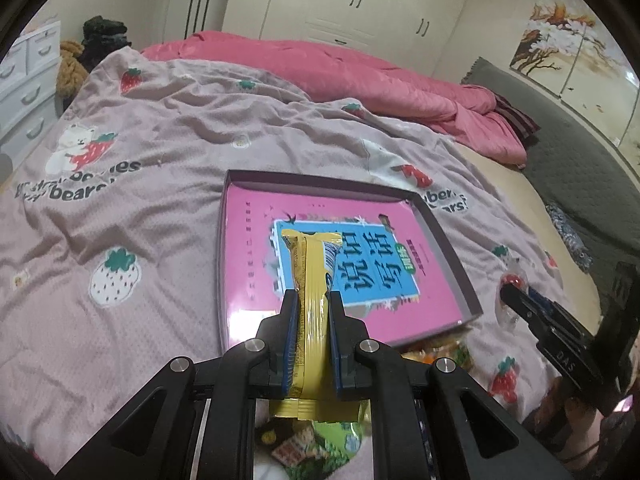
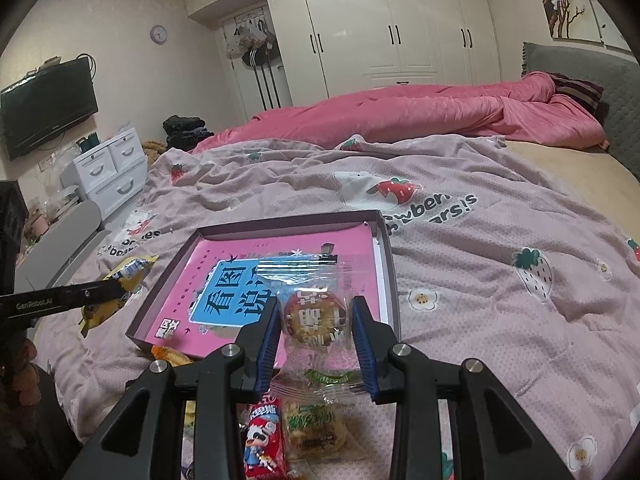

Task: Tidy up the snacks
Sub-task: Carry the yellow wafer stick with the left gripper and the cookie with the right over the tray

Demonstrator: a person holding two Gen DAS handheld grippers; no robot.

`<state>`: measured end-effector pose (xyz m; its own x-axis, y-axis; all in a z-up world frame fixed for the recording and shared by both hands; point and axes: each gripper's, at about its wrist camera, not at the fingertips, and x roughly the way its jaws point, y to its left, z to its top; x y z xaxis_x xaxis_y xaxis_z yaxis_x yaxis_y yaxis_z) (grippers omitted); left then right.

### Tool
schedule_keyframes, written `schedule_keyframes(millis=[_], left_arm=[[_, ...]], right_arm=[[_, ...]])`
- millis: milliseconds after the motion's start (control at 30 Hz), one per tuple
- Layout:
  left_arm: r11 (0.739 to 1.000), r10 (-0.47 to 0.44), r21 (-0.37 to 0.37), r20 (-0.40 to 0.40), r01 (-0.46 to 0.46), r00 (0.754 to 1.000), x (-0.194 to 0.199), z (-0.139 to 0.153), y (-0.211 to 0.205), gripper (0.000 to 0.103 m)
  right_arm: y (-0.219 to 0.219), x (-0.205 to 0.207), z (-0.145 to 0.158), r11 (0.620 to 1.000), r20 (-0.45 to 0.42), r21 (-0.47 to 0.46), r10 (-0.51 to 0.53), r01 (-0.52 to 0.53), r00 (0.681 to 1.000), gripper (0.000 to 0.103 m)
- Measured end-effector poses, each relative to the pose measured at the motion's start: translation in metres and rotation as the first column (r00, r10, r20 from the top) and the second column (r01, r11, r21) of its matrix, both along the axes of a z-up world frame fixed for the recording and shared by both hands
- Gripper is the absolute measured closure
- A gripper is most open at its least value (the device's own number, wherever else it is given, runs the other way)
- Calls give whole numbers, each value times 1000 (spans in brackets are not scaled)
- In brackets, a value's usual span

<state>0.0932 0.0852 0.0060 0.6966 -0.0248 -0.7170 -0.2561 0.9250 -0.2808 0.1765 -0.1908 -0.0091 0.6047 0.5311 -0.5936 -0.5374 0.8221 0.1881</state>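
My left gripper (image 1: 313,300) is shut on a yellow snack bar (image 1: 312,280) and holds it over the near edge of a shallow box (image 1: 448,240) lined with a pink book. The bar also shows in the right wrist view (image 2: 128,276), left of the box (image 2: 386,248). My right gripper (image 2: 316,312) holds a clear-wrapped round cracker (image 2: 310,316) between its fingers, above the box's near right corner. The right gripper shows in the left wrist view (image 1: 516,300) beside the box.
Loose snacks lie on the strawberry-print blanket (image 2: 480,280) below my right gripper: a red packet (image 2: 264,440), a green-labelled cracker pack (image 2: 316,428), an orange packet (image 2: 170,356). A pink duvet (image 2: 420,112) lies behind. White drawers (image 2: 108,172) stand left of the bed.
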Motion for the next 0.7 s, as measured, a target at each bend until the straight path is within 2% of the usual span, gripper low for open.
schedule_keyframes(millis=[300, 700], left_arm=[[1000, 3, -3, 3, -3, 1000, 26, -11, 3, 89], [1000, 7, 7, -21, -7, 1000, 51, -29, 6, 89]], right_arm=[[4, 15, -2, 1000, 11, 11, -1, 1, 1000, 67], [11, 35, -12, 1000, -21, 18, 5, -5, 1000, 67]])
